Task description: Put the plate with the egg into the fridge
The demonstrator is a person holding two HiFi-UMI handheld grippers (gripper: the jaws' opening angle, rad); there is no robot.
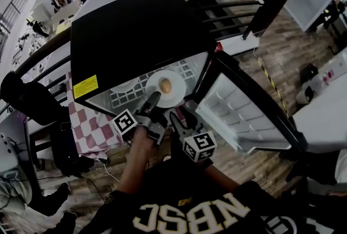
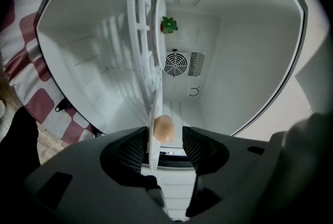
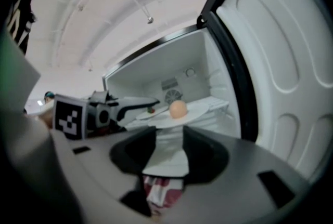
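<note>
The white plate point(image 1: 174, 96) with a brown egg point(image 1: 166, 86) lies on the wire shelf point(image 1: 188, 70) inside the open black mini fridge point(image 1: 130, 32). My left gripper point(image 1: 153, 99) reaches to the plate's near rim. In the left gripper view the plate point(image 2: 157, 56) stands edge-on between the jaws of the left gripper point(image 2: 165, 141), beside the egg point(image 2: 164, 128); a gap shows at the right pad, so the jaws are open. My right gripper point(image 1: 174, 117) hangs just short of the fridge, open, with nothing between its jaws; the right gripper point(image 3: 169, 137) faces the plate point(image 3: 195, 111) and egg point(image 3: 178, 109).
The fridge door point(image 1: 241, 116) stands swung open to the right. A second small plate point(image 1: 126, 86) with a green and red item point(image 2: 168, 25) sits further back on the shelf. A red-checked cloth point(image 1: 89, 127) covers the table under the fridge. Dark chairs point(image 1: 238, 5) stand behind.
</note>
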